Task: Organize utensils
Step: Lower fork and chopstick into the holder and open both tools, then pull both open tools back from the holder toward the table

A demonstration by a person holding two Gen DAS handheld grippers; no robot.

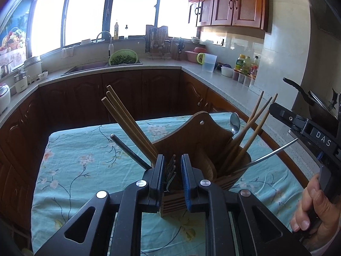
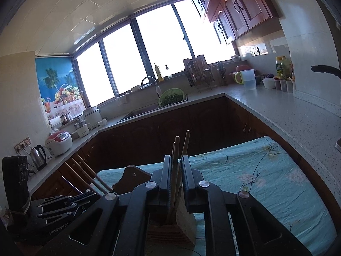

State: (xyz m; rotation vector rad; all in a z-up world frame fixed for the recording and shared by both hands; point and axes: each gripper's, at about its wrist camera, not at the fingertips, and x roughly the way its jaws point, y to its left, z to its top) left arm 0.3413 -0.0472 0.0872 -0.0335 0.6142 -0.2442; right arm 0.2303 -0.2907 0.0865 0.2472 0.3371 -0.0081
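Forks [image 1: 170, 171] and chopsticks [image 2: 178, 170] sit loose between my narrowly parted left gripper [image 1: 172, 170] and right gripper [image 2: 176, 175] over the holder [image 1: 202, 149]; next, withdrawal upward.

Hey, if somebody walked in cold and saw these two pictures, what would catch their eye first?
Probably the wooden utensil holder on the flowered blue tablecloth, bristling with chopsticks and a spoon. Next, the two black grippers over it: the left gripper has a fork between its fingers, the right gripper has chopsticks. Behind, bright windows glare over the sink.
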